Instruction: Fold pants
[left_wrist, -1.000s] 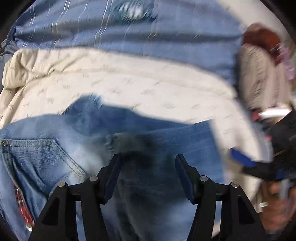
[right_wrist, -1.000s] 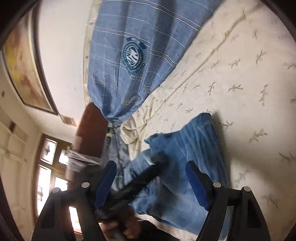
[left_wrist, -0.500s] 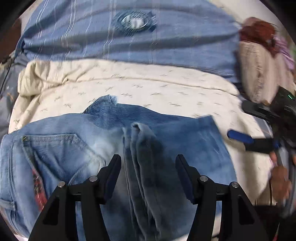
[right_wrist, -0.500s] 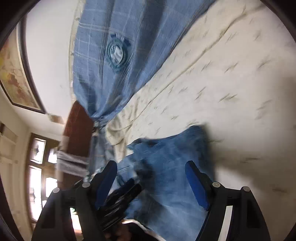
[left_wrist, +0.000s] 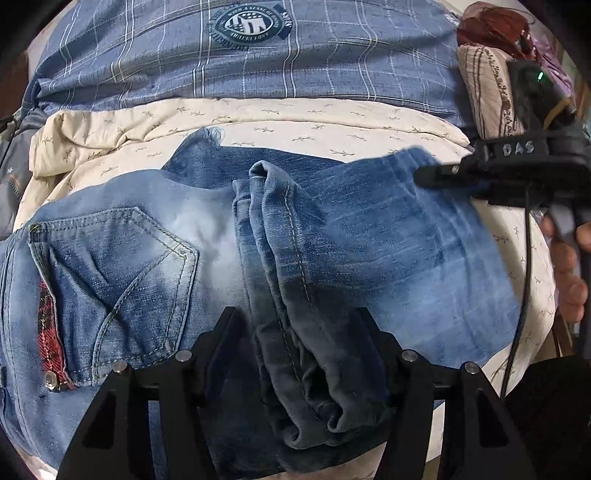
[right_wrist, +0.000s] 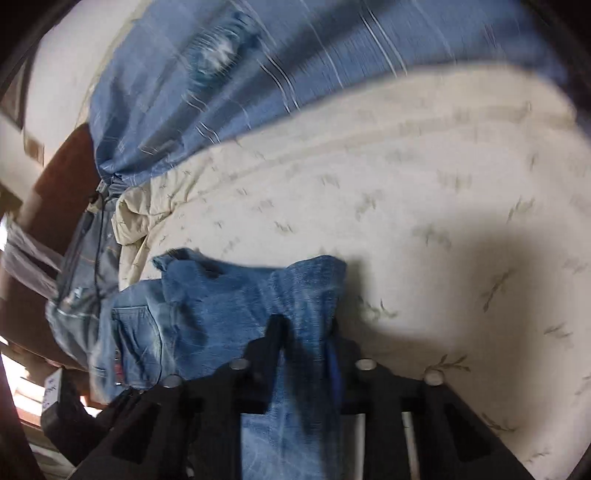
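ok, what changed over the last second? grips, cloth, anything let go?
The right gripper has just been closing and is now shut on the jeans at their right-hand edge; a second ago its jaws stood wide with no cloth pinched. The left gripper came in lower over the bunched ridge of denim, jaws open astride it, about as wide as before. The cream bedsheet and blue checked cloth lie as they did.

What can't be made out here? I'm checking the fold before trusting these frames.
- Jeans, left wrist view: the near edge is cut off by the frame and hidden behind the left gripper.
- Right gripper, right wrist view: the denim covers its pads; motion blur smears the fabric.
- Jeans under the folded bunch: hidden in both views.
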